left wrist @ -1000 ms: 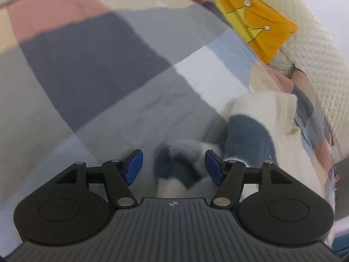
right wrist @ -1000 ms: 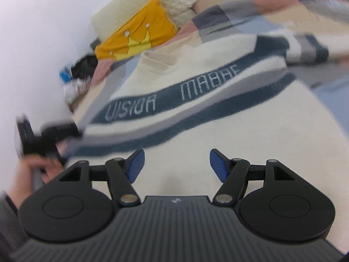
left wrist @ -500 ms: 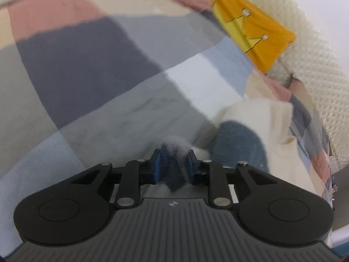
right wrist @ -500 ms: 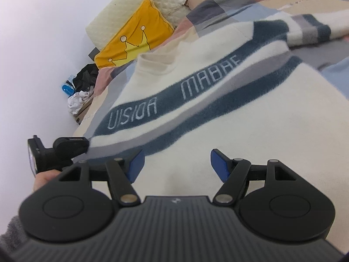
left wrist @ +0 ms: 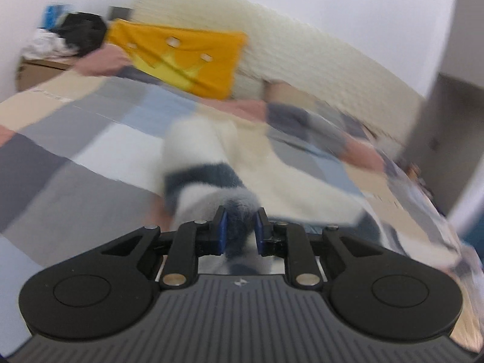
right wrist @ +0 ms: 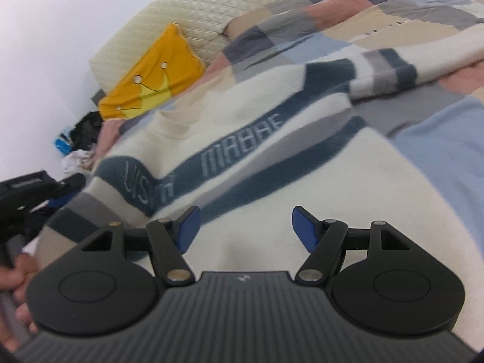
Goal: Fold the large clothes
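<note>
In the left wrist view, my left claw (left wrist: pixel 240 230) is closing on the fuzzy cuff (left wrist: pixel 239 208) of the sweater (left wrist: pixel 272 175), lifted over the bed (left wrist: pixel 90 139). In the right wrist view, my right claw (right wrist: pixel 245 230) is open above the sweater, which lies spread on the bed near the yellow pillow (right wrist: pixel 151 81).

We have two cameras, one on each gripper, both looking forward and a bit down along the fingers. Our left camera sits very close to the sweater (left wrist: pixel 211 163) and looks across the bed (left wrist: pixel 75 151) to the yellow pillow (left wrist: pixel 184 60) and the headboard (left wrist: pixel 287 60); this view is blurry. Our right camera sits low over the sweater (right wrist: pixel 302 211) and looks across it. Both views share the sweater, the bed (right wrist: pixel 438 139), the pillow (right wrist: pixel 151 84) and the headboard (right wrist: pixel 211 9). The right view also shows the left gripper (right wrist: pixel 57 204) at its left edge.
</note>
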